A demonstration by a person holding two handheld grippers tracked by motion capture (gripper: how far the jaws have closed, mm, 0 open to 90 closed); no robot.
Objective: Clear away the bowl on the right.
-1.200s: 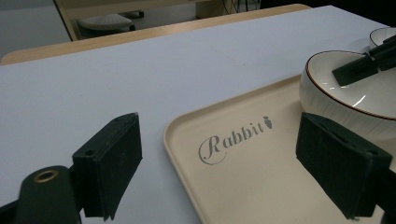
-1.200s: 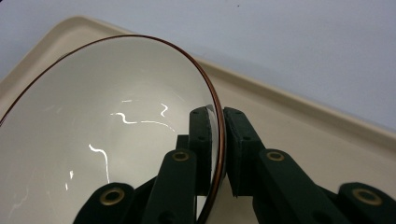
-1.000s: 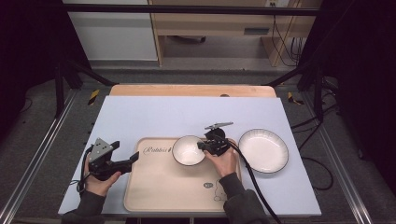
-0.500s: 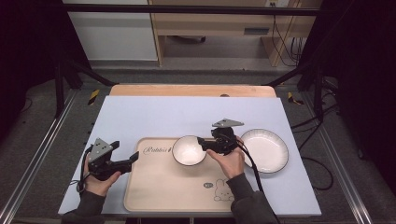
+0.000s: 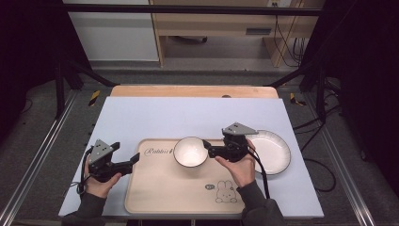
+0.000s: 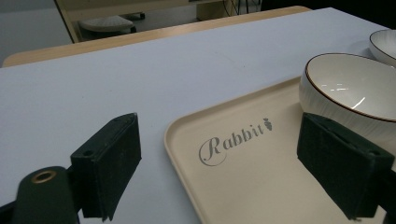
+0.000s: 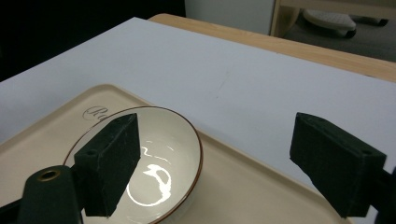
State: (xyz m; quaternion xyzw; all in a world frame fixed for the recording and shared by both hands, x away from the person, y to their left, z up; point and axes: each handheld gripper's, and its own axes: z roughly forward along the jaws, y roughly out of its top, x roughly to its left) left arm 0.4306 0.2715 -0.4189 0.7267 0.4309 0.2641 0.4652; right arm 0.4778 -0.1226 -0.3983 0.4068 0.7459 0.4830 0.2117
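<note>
Since the earlier frame, the right gripper had been drawn back a little from the bowl, its jaws spread wide and holding nothing. That bowl had been left upright on the tray, so its placing was judged done. Beside the tray's left edge the left gripper was held open and empty, and the plate sat off the tray to the right.
</note>
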